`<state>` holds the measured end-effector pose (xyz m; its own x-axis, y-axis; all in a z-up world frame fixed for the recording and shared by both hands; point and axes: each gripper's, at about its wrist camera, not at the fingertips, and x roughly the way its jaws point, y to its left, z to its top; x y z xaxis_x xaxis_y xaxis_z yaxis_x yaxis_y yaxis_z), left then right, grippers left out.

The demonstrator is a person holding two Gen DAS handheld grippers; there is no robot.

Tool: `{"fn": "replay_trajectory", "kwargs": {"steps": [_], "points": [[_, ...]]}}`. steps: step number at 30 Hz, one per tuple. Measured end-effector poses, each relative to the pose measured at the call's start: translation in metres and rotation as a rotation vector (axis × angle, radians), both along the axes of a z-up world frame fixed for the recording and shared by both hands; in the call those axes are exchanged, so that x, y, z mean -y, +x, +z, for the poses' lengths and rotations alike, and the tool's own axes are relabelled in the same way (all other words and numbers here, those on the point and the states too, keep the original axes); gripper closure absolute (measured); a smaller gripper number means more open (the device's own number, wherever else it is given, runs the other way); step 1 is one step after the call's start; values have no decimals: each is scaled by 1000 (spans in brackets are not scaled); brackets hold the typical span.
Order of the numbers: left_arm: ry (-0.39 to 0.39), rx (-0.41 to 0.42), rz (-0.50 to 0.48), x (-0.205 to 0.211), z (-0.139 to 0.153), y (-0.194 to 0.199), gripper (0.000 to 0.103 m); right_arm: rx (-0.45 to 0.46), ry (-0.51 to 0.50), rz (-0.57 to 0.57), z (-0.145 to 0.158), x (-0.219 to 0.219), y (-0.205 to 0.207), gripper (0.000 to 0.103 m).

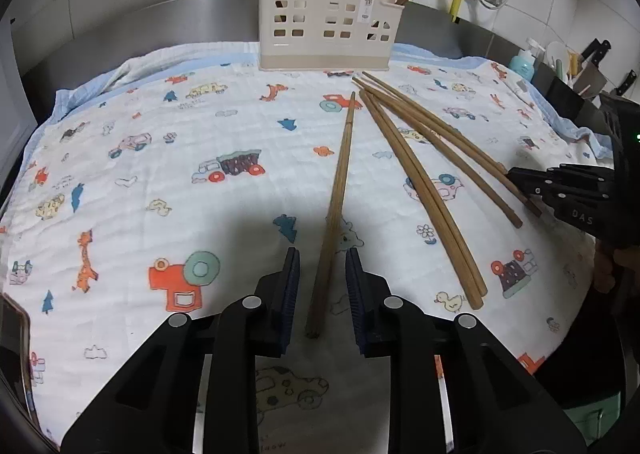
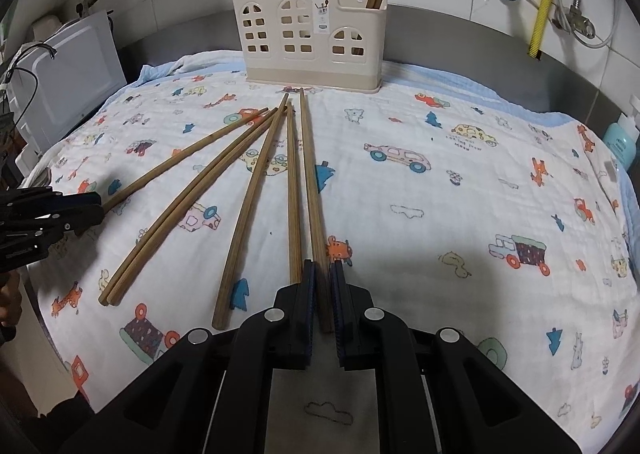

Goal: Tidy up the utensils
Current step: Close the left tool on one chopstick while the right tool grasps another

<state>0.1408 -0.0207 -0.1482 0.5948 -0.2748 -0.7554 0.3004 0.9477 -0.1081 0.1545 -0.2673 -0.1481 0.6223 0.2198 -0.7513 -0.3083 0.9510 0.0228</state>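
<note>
Left gripper (image 1: 322, 254) pitched down over patterned cloth (image 1: 160, 158), jaws part-open astride one chopstick (image 1: 338, 190), pads clear of it. Right gripper (image 2: 322, 268) likewise pitched down, clamped on another chopstick's (image 2: 310, 174) near end. Beyond, four loose chopsticks (image 2: 192, 198) fan out; beige holder (image 2: 312, 42) stands at far edge.
</note>
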Motion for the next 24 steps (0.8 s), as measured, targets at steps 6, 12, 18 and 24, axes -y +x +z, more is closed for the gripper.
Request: {"fn": "replay_trajectory", "kwargs": {"steps": [6,12,18,24], "points": [[28,16,4,5,-2,0,82,4,22,-8,-1,2,1,95],[78,24,4,13,0,0,94,7,38,-21,0,2,-1,96],[51,19,6,9,6,-1,97,40,51,-27,15,4,-10,96],[-1,52,5,2,27,-5,97,113,55,-31,45,3,-20,96]]}}
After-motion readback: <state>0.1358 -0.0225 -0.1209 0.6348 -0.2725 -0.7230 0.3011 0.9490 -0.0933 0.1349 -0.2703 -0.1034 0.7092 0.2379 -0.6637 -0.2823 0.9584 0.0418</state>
